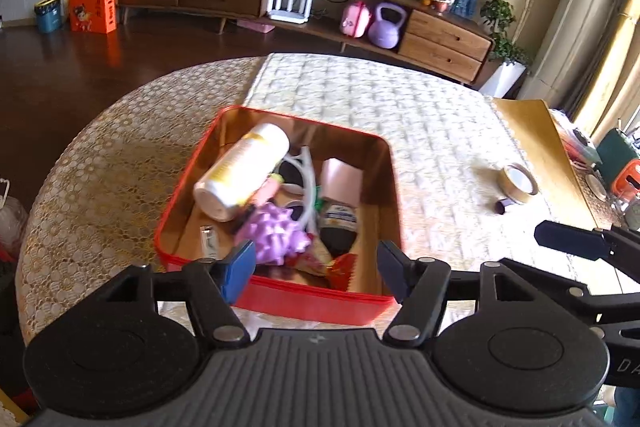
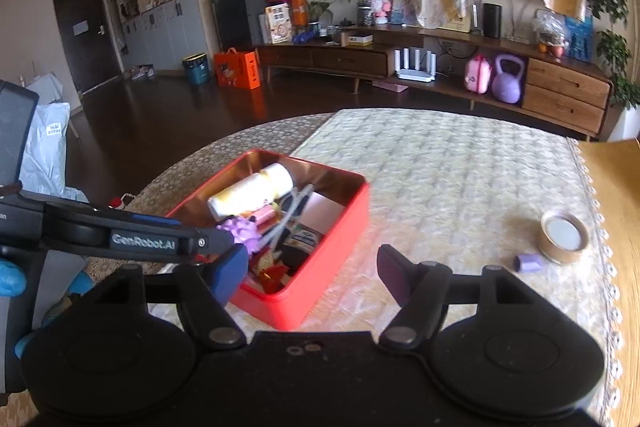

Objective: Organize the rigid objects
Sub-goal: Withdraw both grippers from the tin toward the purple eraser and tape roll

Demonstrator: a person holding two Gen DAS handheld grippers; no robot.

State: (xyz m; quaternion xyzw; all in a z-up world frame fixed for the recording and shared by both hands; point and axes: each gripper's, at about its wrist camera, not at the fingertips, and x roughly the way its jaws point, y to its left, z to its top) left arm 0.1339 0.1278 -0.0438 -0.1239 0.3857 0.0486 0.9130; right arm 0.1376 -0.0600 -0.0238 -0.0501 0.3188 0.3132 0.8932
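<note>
Left gripper low in the frame, jaws wide apart, nothing between the pads, hanging over the near edge of the red tin. Inside the tin, frame centre: white bottle lying tilted on top, purple spiky ball just below it, dark bottle to the right, pink block at the back, all jumbled together. Over on the right wrist view: right gripper also spread wide and empty, tin at centre left. Out on the tablecloth, right side, 1 tape roll with a small purple piece just beside it, well apart from the tin.
</note>
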